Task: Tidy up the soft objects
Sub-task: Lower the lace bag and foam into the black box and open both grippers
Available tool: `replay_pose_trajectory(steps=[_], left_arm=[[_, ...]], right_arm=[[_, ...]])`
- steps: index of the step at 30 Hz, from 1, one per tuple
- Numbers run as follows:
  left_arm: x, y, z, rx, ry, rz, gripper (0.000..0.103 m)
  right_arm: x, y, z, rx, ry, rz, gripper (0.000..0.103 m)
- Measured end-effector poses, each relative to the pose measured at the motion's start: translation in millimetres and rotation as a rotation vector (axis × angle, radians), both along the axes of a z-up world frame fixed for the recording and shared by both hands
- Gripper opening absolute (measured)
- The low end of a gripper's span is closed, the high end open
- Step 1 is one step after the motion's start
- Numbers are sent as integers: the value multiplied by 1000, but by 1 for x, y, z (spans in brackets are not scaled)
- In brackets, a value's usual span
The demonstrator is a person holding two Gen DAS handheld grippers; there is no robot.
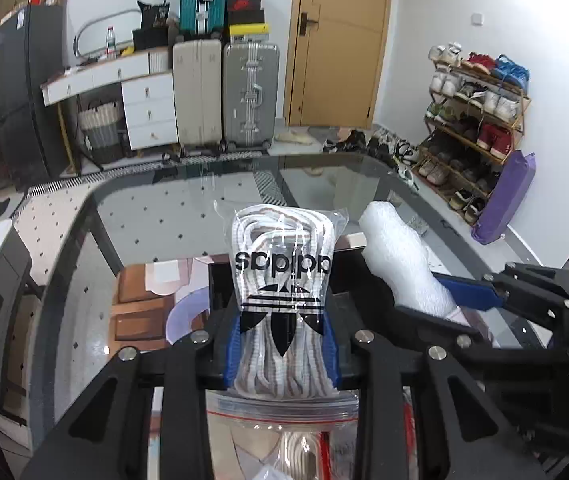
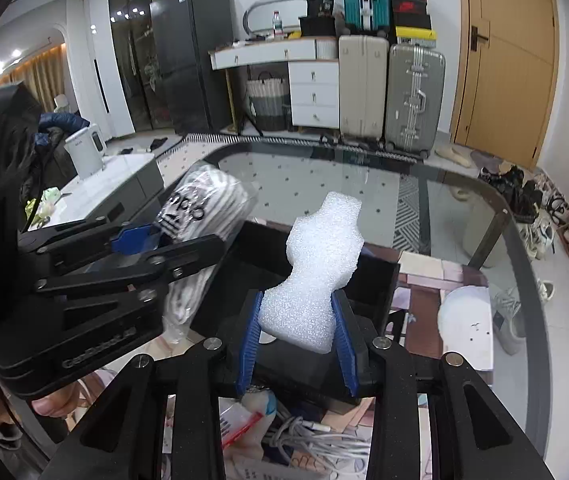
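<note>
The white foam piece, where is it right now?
The white foam piece is clamped in the right tool, above the black tray, just right of the bagged shoelaces.

bag of laces (image 1: 282, 280): clear plastic, black logo print; white cords flecked grey-brown inside
foam piece (image 2: 316, 276): white, grainy
left gripper (image 1: 282, 350): black frame, blue pads
right gripper (image 2: 298, 340): black frame, blue ribbed pads
box (image 2: 380, 276): black
table (image 1: 132, 216): dark smoked glass, black rim
floor (image 2: 296, 176): pale tiles dotted with small black diamonds
zip bag (image 1: 284, 408): clear, red seal stripe
door (image 1: 340, 40): tan wood
suitcases (image 1: 226, 92): one beige, one silver-grey, one teal on top
roll by the shoe rack (image 1: 504, 196): purple
</note>
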State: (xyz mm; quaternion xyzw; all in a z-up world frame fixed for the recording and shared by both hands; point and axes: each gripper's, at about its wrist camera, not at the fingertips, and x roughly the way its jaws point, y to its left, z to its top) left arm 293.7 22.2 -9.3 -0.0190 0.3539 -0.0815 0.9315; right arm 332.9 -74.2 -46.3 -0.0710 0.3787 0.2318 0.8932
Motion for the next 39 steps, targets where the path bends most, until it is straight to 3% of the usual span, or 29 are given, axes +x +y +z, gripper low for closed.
replay_pose_trajectory(steps=[7,14,18,26,39], left_arm=[[24,-6,-20,-23,60,-13,31],[24,-16,-33,-9,116,-17,31],[23,-11,-38,-45,174,9,31],[11,-20,-37,36,182,3,31],[4,-17,-35,30,215,-16,34]], right_arm=[[9,6,-23,-27,65,11,35],[14,3,-42,-62,124,18,35],[14,-3,-45,-46,149,24,35],[13,-8,-46,-49,167,60,35],[13,-8,-46,-66,180,91,35]])
